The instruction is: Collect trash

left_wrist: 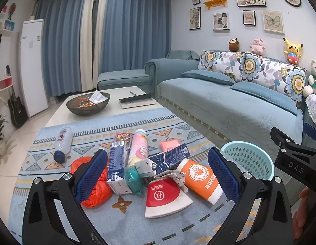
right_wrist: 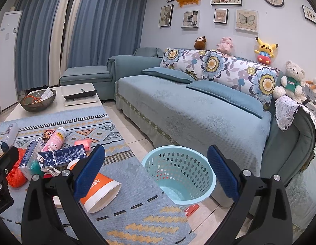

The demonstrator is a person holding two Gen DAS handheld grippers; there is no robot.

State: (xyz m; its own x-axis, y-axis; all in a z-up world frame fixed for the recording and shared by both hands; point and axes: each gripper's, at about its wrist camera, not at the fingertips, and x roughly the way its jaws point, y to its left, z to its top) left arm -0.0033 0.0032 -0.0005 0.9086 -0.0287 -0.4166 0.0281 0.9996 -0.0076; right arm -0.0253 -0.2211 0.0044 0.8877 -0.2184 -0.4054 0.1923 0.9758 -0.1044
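Note:
Trash lies in a heap on the patterned rug (left_wrist: 125,224): an orange soymilk cup (left_wrist: 202,180), a red and white paper cup (left_wrist: 166,200), two blue cartons (left_wrist: 116,169) (left_wrist: 166,159), a pink bottle (left_wrist: 138,149), an orange bag (left_wrist: 96,185) and a clear bottle (left_wrist: 63,143). My left gripper (left_wrist: 156,175) is open above the heap, holding nothing. A light blue basket (right_wrist: 178,173) stands on the floor at the rug's right edge. My right gripper (right_wrist: 156,173) is open and empty, framing the basket; the orange cup (right_wrist: 101,192) lies by its left finger.
A blue sofa (right_wrist: 198,110) runs along the right, close behind the basket. A white coffee table (left_wrist: 109,106) with a dark bowl (left_wrist: 87,104) and a book stands beyond the rug. A guitar (left_wrist: 16,108) leans at the far left.

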